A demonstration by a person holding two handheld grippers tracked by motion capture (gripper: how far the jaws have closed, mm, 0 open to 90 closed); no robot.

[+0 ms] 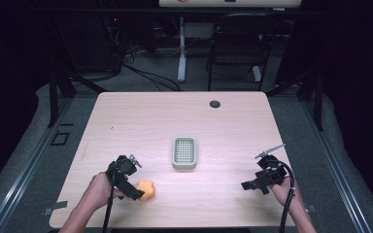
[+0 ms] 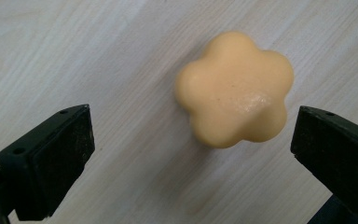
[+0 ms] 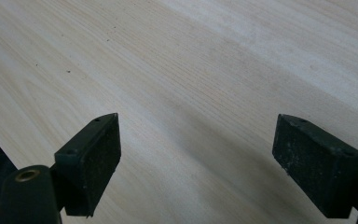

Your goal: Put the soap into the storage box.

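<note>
The flower-shaped soap is pale orange-yellow and plain; the surface is light wood with fine grain lines; the small tray is pale grey-green with a grid pattern; both the left gripper and right gripper are black

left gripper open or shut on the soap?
Open. The left gripper has its jaws spread wide, with the orange soap lying untouched on the table.

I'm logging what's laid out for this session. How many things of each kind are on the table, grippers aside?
Orange flower-shaped soap: 1
Pale green slotted soap dish: 1
Total: 2, both on the wooden table.
</note>
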